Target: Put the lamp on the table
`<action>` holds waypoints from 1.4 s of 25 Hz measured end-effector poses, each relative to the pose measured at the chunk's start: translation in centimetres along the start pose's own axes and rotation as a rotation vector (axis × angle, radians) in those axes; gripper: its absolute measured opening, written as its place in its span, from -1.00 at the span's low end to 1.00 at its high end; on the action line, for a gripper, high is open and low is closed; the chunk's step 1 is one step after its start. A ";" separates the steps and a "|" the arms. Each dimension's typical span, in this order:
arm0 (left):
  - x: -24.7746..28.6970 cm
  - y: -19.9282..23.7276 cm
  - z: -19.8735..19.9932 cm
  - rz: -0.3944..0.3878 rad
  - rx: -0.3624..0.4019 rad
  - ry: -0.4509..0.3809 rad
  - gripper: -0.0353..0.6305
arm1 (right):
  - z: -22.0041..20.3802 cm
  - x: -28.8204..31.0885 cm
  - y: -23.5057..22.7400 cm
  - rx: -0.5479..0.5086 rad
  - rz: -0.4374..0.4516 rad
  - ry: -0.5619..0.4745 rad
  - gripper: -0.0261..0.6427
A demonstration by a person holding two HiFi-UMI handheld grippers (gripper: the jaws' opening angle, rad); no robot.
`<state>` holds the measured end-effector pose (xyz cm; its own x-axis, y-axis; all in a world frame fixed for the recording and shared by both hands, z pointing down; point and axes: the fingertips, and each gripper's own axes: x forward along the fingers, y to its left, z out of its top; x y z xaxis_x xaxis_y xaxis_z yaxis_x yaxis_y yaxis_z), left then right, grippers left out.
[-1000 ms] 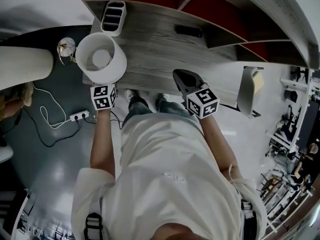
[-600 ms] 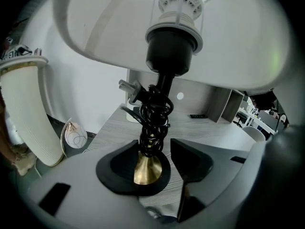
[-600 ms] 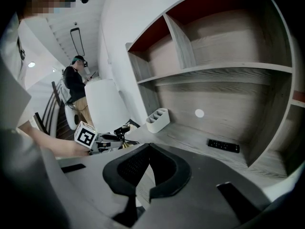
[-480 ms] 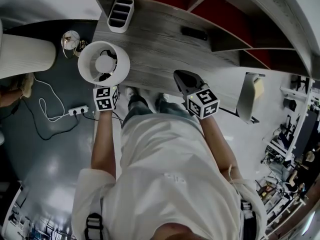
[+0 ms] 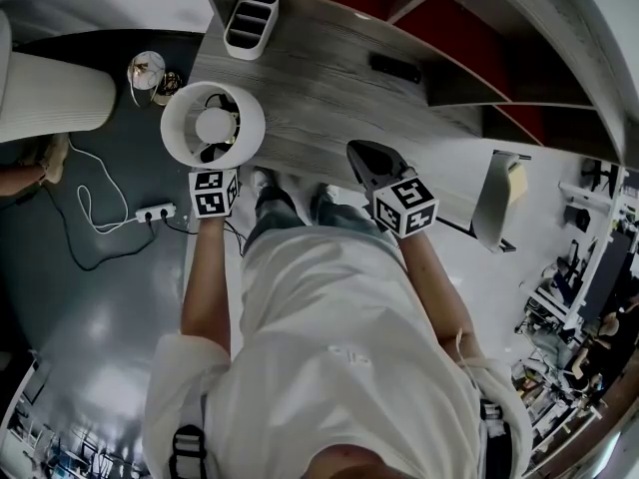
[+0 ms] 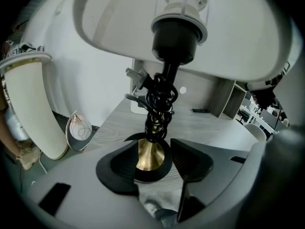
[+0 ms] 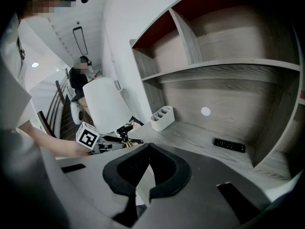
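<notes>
Between the jaws of the left gripper (image 6: pixel 155 150), the table lamp (image 6: pixel 174 32) is clamped; the right gripper (image 7: pixel 147 147) is closed, empty.

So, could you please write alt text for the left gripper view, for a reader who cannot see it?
The left tongs grip a lamp by its brass foot, seen from below its white shade. A black cord is wound around the stem, and a grey wooden table lies behind.
</notes>
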<state>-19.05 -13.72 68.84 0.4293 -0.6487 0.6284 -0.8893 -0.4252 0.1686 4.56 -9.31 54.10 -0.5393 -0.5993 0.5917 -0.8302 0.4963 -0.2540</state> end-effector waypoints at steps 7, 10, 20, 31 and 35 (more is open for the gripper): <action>-2.0 0.6 -3.0 0.040 -0.026 0.069 -0.25 | 0.1 0.2 0.5 -0.004 0.027 -0.001 -0.83; -3.4 0.8 -3.5 0.064 -0.041 0.079 -0.31 | 0.2 0.4 0.9 -0.008 0.047 -0.007 -0.83; -10.3 -0.2 0.4 0.138 -0.067 -0.036 -0.84 | 2.3 0.7 2.5 -0.034 0.121 -0.059 -0.83; -16.6 -4.1 9.0 0.073 -0.035 -0.207 -0.85 | 6.7 -1.6 4.7 -0.072 0.203 -0.158 -0.83; -18.5 -5.2 12.2 0.055 -0.051 -0.289 -0.85 | 9.0 -2.9 5.7 -0.092 0.236 -0.209 -0.83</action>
<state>-20.40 -7.20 47.06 0.4004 -0.8258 0.3971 -0.9163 -0.3565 0.1827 0.08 -10.38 44.02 -0.7404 -0.5724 0.3523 -0.6678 0.6856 -0.2898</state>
